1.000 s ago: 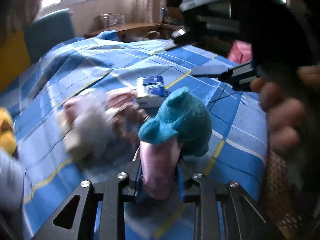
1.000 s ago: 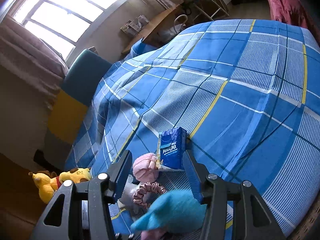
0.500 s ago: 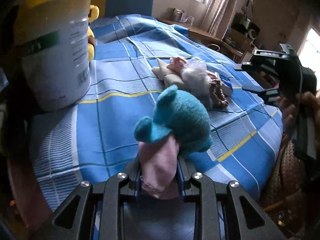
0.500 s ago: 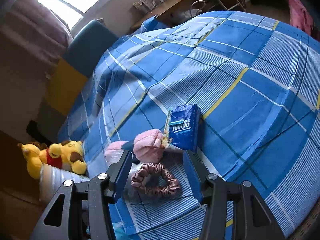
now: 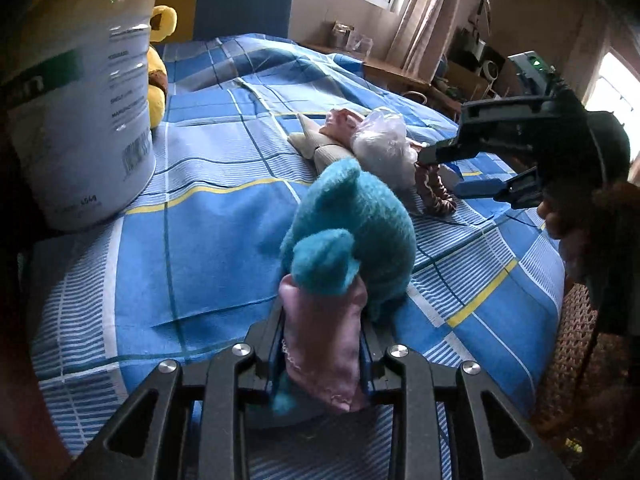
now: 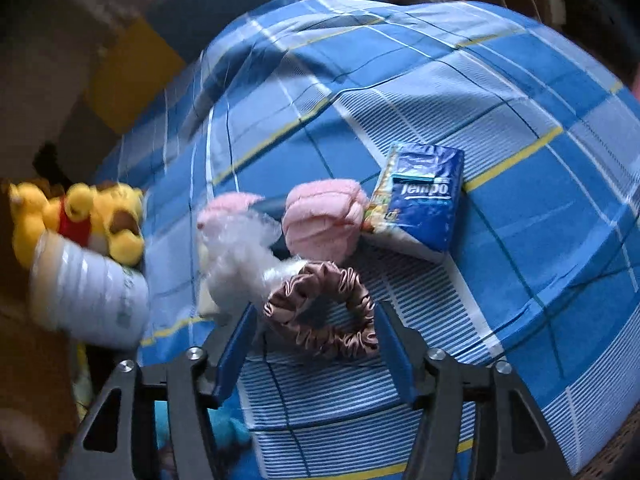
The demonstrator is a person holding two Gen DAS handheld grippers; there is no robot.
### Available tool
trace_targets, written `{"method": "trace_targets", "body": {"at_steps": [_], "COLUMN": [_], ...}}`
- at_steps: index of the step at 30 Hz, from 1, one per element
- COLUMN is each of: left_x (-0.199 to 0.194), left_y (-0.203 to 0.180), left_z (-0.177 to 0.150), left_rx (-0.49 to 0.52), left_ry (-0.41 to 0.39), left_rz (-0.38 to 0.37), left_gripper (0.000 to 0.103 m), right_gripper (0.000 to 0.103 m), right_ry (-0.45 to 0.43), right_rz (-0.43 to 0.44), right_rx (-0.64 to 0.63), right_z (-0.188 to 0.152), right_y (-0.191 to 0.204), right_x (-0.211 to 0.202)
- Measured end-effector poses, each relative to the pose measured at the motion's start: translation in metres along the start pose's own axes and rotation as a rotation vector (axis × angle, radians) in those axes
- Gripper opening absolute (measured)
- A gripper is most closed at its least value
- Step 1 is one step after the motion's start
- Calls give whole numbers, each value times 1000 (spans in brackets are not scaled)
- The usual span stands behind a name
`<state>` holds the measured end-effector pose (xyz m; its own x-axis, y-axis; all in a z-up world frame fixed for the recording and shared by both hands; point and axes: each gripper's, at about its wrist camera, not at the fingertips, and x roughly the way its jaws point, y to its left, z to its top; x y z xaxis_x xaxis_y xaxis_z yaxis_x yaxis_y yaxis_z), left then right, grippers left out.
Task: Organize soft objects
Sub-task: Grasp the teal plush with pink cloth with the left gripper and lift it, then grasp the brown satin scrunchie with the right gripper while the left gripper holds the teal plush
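- At the bottom centre of the left wrist view, the left claw (image 5: 322, 344) is pinching the pale pink cloth end of one teal plush toy (image 5: 352, 232); the toy's lower part is hidden between the fingers, and its head sits above the blue checked bedspread (image 5: 208, 248).
- At the left edge of that view, one tall white printed canister (image 5: 80, 120) is cut off by the frame, and it hides most of one yellow plush bear (image 5: 158, 76) behind it.
- In the right wrist view, the canister and bear at centre left are motion-blurred, and a scrap of teal shows at the bottom left behind the claw's frame.
- At bottom centre of that view, the right claw (image 6: 316, 336) is spread, its blue fingers on either side of one dusty-pink satin scrunchie (image 6: 324, 312) lying on the bed.
- Just above the scrunchie: one crumpled clear plastic bag (image 6: 240, 256), two fluffy pink rolled pieces (image 6: 322, 220), and one blue Tempo tissue pack (image 6: 424, 196) touching the right-hand roll.
- Open bedspread fills the upper and right parts of the frame; the bed's edge runs along the lower right in both views.
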<state>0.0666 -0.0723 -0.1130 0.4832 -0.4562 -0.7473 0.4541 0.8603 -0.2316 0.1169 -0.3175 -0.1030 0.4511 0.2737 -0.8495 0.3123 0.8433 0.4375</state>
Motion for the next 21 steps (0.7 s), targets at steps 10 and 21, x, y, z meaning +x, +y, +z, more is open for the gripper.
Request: {"method": "trace_targets", "body": {"at_steps": [10,21], "left_x": [-2,-11], "left_y": [5,10], "left_z": [-3,-4], "left_rx": [-25,-91], "left_ry": [-17,20], "left_rz": [-27,-31], "left_gripper": [31,27], "right_gripper": [67,17], "right_ry": [42,102], "right_rz": [-201,-261], "right_rx": [-149,-245], "right_z": [-4,-10], "right_y": [18,24], "right_x": [20,33]}}
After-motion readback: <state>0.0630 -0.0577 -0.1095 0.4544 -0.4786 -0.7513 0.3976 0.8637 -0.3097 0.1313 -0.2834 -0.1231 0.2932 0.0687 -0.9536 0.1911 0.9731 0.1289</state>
